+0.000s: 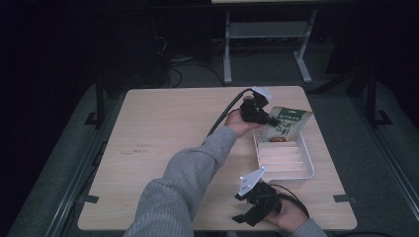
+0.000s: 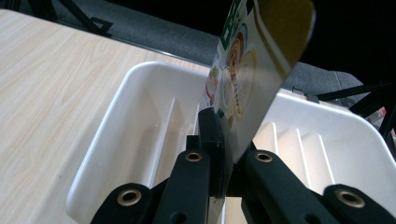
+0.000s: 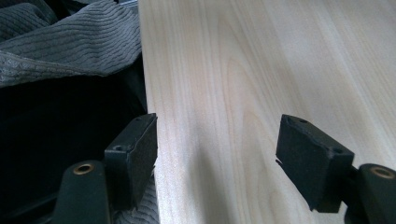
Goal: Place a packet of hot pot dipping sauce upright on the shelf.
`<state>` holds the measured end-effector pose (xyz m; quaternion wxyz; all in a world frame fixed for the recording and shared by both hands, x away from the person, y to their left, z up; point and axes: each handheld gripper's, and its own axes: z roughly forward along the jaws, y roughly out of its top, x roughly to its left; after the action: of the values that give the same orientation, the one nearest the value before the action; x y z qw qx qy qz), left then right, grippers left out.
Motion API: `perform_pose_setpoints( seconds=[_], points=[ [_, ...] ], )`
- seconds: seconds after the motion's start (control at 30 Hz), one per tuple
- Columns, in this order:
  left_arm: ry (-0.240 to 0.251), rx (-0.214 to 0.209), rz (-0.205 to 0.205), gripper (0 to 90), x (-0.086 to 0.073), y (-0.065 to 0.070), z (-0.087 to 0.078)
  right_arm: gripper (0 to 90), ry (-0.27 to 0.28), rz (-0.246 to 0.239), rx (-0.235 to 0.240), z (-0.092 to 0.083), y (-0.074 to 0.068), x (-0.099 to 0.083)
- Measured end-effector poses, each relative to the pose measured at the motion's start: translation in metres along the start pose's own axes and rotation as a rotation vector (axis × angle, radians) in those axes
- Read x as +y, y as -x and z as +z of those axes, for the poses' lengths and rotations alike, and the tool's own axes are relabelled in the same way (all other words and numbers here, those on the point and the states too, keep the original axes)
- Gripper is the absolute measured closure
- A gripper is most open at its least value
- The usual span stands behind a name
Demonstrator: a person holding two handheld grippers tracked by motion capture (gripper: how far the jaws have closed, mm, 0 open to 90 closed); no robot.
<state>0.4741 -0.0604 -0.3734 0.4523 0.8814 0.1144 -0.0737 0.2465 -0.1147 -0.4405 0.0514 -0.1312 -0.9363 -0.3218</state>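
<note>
1. Nearest the bottom edge of the high view, lower right of centre, sits the right gripper (image 1: 249, 210), one of two in the room. A hand (image 1: 291, 217) wraps its rear and a cable loops off it.
2. In the right gripper view its two black jaws stand wide apart with nothing between them; only the pale wooden table (image 3: 261, 84) shows in the gap, and a grey ribbed sleeve (image 3: 60, 42) fills the upper left corner there.
3. One grey-sleeved forearm (image 1: 192, 173) runs up from the bottom centre of the high view toward the middle right.
4. One white tray (image 1: 309, 163) lies on the right part of the table, with several raised ribs across its floor making slots; I cannot count them surely.
5. Farther up, at the tray's far end, the left gripper (image 1: 269, 119) is held just above centre right of the frame, cable trailing back to the left.
6. Its jaws are pinched tight on the lower edge of one snack packet (image 1: 286, 123), green at the top with printed food below.
7. In the left gripper view the packet (image 2: 254, 70) stands tilted over the tray's (image 2: 107, 140) ribbed slots, its upper corner reaching the top of the frame; whether it touches the tray I cannot tell.
</note>
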Motion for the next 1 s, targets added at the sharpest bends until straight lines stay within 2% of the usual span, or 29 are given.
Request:
perform_pose_setpoints(
  seconds=[0.1, 0.2, 0.4, 0.7, 0.83, 1.0],
  points=[
    [-0.025, 0.011, 0.014, 88.6, -0.005, 0.002, -0.002, 28.4, 0.004, 0.007, 0.005, 0.001, 0.0, 0.0],
    [-0.024, 0.01, 0.011, 88.4, -0.007, 0.002, -0.003, 28.4, 0.005, 0.006, 0.003, 0.001, 0.0, 0.0],
    [-0.042, 0.024, 0.032, 88.8, -0.009, 0.005, -0.005, 28.3, 0.002, 0.003, 0.003, 0.002, 0.0, 0.001],
    [-0.056, 0.027, 0.028, 86.0, -0.011, 0.005, -0.007, 27.9, 0.007, 0.017, 0.0, 0.002, 0.002, -0.001],
    [-0.074, 0.043, 0.027, 80.0, -0.011, 0.004, -0.01, 27.9, 0.024, 0.02, -0.018, 0.0, 0.003, -0.001],
    [-0.089, 0.061, 0.039, 72.7, -0.01, 0.005, -0.013, 27.8, 0.028, 0.024, -0.019, 0.0, 0.003, -0.001]
  ],
)
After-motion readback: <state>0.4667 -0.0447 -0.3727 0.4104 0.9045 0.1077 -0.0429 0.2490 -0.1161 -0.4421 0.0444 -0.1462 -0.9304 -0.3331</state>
